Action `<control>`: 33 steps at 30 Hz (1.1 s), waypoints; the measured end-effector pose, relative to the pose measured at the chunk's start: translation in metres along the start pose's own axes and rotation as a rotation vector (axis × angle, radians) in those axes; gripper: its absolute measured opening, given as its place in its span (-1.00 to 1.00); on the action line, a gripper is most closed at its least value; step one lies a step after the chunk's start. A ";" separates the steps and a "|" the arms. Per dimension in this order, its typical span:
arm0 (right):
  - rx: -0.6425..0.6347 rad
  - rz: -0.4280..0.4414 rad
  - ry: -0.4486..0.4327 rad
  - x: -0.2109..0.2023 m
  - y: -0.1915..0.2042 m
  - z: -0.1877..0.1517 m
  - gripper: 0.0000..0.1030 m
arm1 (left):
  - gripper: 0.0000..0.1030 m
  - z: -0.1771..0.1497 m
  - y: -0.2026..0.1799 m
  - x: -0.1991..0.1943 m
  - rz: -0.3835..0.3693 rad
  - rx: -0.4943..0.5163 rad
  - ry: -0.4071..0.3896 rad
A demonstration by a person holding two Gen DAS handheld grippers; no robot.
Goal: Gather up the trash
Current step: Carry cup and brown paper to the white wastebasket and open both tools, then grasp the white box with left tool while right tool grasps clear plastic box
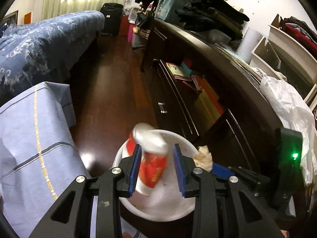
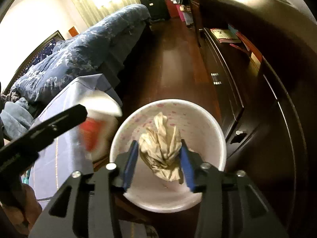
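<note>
Leftmost, a pale blue checked cloth (image 1: 29, 148) drapes down beside a bed with a dark blue patterned quilt (image 1: 39, 45); dark wooden floor (image 1: 111, 91) runs between these and the furniture on the far side.

The left gripper (image 1: 157, 168) points down over a white bin (image 1: 158, 210); a red and white paper cup (image 1: 152, 158), blurred and tilted, lies between its blue pads above the bin's mouth; the left pad overlaps the cup's side, while the right pad stands clear of it with a visible gap, so the jaws are parted a little wider than the cup.

Just right of that, a crumpled cream tissue wad (image 1: 203, 156) hangs over the bin's rim; in the right wrist view it sits between the pads of the right gripper (image 2: 158, 164), directly above the bin's pink-speckled inside; both pads lie close against the wad's sides, and I cannot tell whether they press on it or merely flank it.

Further right, a dark cabinet (image 1: 198, 119) with open shelves of books stands along the wall; a white plastic bag (image 1: 287, 107) rests on its top.
</note>
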State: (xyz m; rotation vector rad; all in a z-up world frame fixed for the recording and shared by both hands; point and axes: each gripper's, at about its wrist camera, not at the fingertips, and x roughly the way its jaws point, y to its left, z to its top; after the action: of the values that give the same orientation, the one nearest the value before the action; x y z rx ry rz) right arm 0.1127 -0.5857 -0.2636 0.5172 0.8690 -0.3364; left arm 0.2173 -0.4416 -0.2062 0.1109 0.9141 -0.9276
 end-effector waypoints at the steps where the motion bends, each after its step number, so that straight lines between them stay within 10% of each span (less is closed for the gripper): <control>1: 0.004 0.000 0.000 0.001 -0.002 0.000 -0.01 | -0.12 0.001 -0.001 0.001 -0.001 0.000 -0.003; 4: 0.016 -0.003 -0.002 0.003 -0.009 0.000 0.16 | 0.35 0.004 -0.003 0.000 0.000 0.001 -0.023; 15: -0.021 -0.070 -0.027 -0.018 0.006 -0.010 0.20 | 0.44 -0.006 0.018 -0.032 0.052 -0.048 -0.067; 33: -0.257 0.038 -0.044 -0.071 0.145 -0.044 0.56 | 0.89 -0.070 0.114 -0.166 0.564 -0.103 -0.192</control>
State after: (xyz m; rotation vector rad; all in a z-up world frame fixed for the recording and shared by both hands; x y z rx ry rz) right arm 0.1111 -0.4356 -0.1884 0.2867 0.8442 -0.1966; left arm 0.2122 -0.2327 -0.1639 0.1774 0.6952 -0.3592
